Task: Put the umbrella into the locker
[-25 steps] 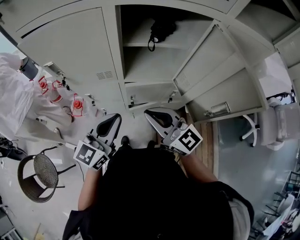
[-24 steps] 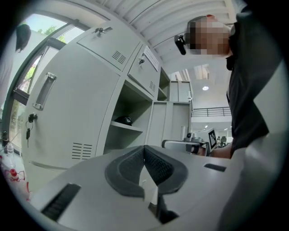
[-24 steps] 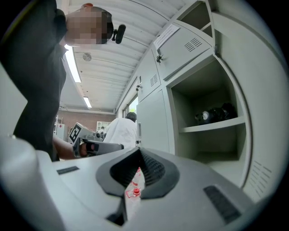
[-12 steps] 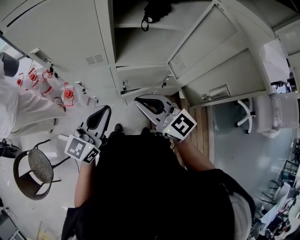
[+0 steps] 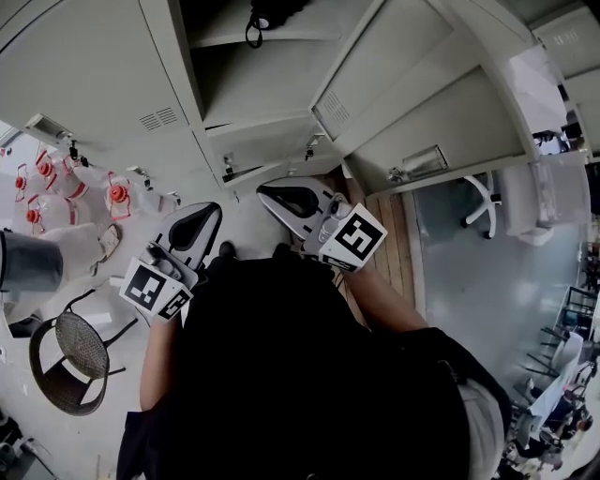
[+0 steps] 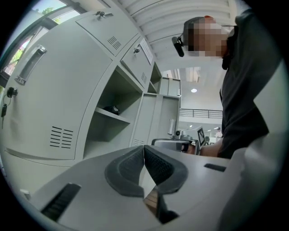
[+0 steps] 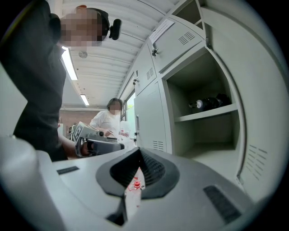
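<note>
Black and compact, folded short, strap loop dangling over the shelf edge: umbrella (image 5: pixel 277 9) at top centre of the head view, lying on the upper shelf of the open locker (image 5: pixel 262 82). Well apart from both grippers, up-frame of them. Long axis along the shelf, side to side across the opening, clearest at the right of the right gripper view. Left gripper (image 5: pixel 199 223) at lower left, facing the closed door beside the opening; pads pressed together on nothing. Right gripper (image 5: pixel 286 199) just below the opening, likewise closed and empty, probably the nearer of the two. Seemingly stowed as asked, with nothing left to carry.
</note>
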`<state>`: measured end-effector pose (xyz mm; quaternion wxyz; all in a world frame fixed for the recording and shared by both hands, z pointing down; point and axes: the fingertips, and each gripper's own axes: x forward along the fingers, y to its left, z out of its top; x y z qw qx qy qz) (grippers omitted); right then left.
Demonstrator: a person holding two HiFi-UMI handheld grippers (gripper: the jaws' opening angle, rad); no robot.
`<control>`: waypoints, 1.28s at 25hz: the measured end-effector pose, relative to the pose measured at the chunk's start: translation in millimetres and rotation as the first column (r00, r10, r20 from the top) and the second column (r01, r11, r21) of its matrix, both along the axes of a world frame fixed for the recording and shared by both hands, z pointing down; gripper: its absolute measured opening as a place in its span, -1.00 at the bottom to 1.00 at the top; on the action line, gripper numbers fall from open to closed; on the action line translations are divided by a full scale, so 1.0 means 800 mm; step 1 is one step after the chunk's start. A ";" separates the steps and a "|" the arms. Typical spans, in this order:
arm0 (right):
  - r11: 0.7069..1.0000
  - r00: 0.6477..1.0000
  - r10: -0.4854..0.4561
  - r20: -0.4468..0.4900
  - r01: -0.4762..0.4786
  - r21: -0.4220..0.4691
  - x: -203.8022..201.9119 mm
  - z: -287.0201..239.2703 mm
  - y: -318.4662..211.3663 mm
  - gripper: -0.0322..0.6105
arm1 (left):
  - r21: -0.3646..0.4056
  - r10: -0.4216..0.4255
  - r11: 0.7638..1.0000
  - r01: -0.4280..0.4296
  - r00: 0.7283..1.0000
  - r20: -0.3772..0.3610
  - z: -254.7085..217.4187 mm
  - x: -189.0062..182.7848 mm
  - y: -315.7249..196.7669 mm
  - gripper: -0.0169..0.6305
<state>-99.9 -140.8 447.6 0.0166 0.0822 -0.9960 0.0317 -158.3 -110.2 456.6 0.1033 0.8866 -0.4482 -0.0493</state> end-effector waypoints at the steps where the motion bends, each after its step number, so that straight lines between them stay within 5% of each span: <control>1: 1.000 1.000 0.007 -0.005 -0.007 0.000 0.002 0.001 -0.002 -0.86 | -0.002 0.006 1.000 -0.006 1.000 0.001 0.001 0.002 -0.003 -0.90; 18: 1.000 1.000 0.019 -0.013 -0.019 -0.016 0.003 0.006 -0.019 -0.87 | -0.037 0.038 0.999 -0.039 0.999 -0.029 0.016 0.010 -0.032 -0.90; 32: 0.998 0.998 -0.064 0.004 0.064 -0.022 -0.010 0.005 -0.019 -0.87 | -0.115 0.076 0.990 -0.079 0.997 -0.032 0.026 0.028 -0.033 -0.89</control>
